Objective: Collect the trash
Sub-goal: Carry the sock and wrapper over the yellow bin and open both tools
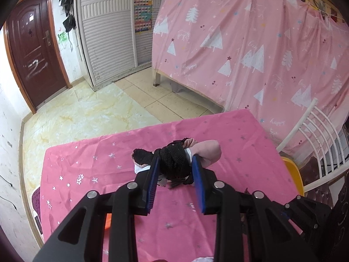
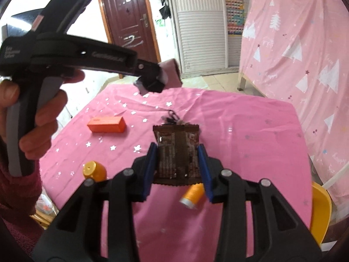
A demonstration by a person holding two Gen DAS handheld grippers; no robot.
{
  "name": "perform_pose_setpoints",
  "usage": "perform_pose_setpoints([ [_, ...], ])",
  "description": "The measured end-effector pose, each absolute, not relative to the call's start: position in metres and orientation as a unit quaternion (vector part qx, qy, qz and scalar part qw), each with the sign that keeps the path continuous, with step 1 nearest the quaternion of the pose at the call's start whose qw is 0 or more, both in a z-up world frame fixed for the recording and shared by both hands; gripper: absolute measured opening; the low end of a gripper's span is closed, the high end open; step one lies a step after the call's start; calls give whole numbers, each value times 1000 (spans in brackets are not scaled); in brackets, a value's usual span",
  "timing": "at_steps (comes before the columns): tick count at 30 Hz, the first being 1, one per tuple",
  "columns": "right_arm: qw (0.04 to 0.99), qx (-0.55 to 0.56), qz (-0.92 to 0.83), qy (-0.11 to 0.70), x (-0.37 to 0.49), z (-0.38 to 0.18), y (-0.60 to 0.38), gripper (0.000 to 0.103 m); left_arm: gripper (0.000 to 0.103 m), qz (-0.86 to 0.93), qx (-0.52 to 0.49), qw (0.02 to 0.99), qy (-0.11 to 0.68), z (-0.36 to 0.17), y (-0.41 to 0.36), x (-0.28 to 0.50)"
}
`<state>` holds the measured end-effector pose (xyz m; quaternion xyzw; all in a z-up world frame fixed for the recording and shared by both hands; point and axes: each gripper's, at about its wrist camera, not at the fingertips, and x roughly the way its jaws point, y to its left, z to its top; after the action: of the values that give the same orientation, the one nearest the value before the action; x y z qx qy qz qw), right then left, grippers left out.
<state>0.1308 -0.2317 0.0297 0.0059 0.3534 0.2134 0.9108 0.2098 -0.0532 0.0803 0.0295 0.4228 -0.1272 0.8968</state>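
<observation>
1. Left hand-held gripper [image 1: 175, 166], lower centre of the left wrist view: its blue pads clamp a bundle of black mesh and pale pink cloth [image 1: 174, 160], held above the worktop [image 1: 240, 152].
2. Right hand-held gripper [image 2: 177, 152], lower centre of the right wrist view: its pads press both side edges of a brown snack wrapper [image 2: 177, 150].
3. On the pink starred worktop: an orange box [image 2: 106, 124] at centre left, an orange cap [image 2: 94, 171] lower left, and an orange thread spool [image 2: 193, 196] below the wrapper.
4. A yellow chair [image 2: 320, 209] shows at lower right.
</observation>
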Motion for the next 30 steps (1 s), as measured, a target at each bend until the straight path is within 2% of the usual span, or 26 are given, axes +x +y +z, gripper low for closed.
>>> perform_pose_setpoints([
  [13, 921, 57, 199, 329, 113, 30, -288, 36, 25, -147, 66, 895, 415, 91, -116, 192],
  [30, 935, 116, 85, 323, 93, 6, -410, 36, 25, -221, 115, 878, 409, 85, -238, 164],
])
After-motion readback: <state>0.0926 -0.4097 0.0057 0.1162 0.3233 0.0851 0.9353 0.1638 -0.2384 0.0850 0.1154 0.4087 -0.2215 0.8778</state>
